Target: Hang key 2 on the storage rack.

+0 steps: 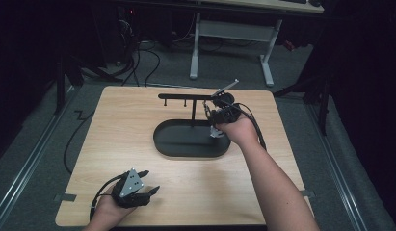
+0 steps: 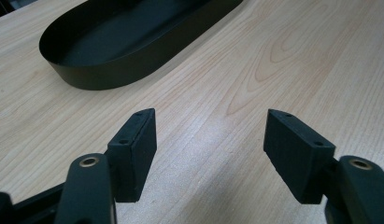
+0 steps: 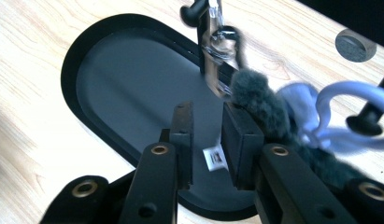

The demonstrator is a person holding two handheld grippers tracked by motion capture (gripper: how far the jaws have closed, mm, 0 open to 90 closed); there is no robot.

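while the right claw [image 3: 206,140] hangs over the black oval tray [image 1: 162,139], a grey fuzzy keychain [image 3: 257,95] drapes beside it.
jaws slightly apart, nothing between them — left claw [image 2: 210,149] wide apart above the bare tabletop [image 2: 273,60], near the tray.

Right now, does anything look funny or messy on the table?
One thing does. A fuzzy grey keychain with a white cord is draped over the outside of the right gripper instead of sitting between its jaws, above the black oval tray. The left gripper rests open on the table, holding nothing.
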